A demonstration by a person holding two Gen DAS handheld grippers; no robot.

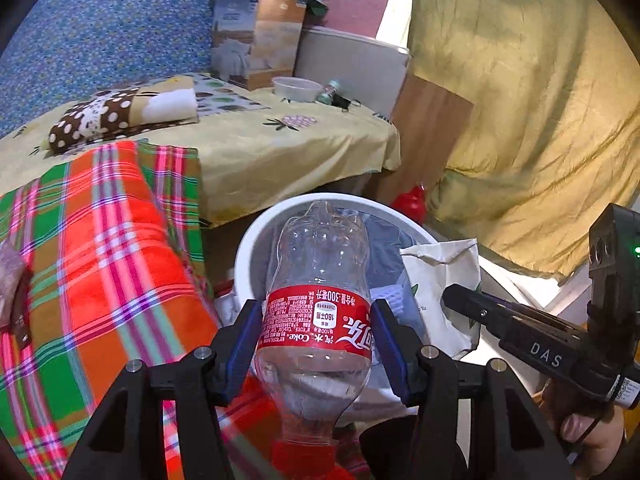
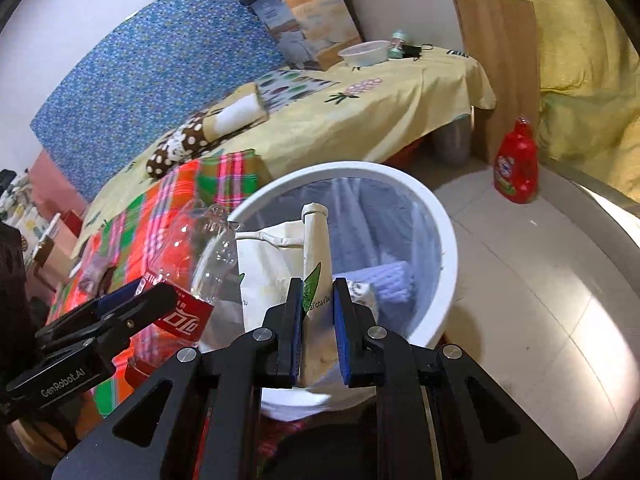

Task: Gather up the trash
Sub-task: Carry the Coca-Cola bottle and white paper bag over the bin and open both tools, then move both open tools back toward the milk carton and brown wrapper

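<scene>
Over the white bin's point(image 2: 448, 240) round rim, clear ribbed cola bottle point(image 1: 316, 280) clamped by left gripper point(image 1: 316, 344), crumpled paper bag point(image 2: 272, 264) pinched by right gripper point(image 2: 316, 320), tiled floor point(image 2: 540, 280) left open beside.

Empty clear plastic cola bottle point(image 1: 318, 312): red label, red cap, lower centre of the left wrist view, cap end toward the camera, base pointing over the bin's rim.

White paper bag point(image 2: 276, 264): crumpled, green leaf print, rolled top edge, centre of the right wrist view, upright above the bin's near side.

White round bin point(image 2: 444, 240): translucent liner, blue-grey contents, standing on pale floor tiles, centre of both views.
</scene>
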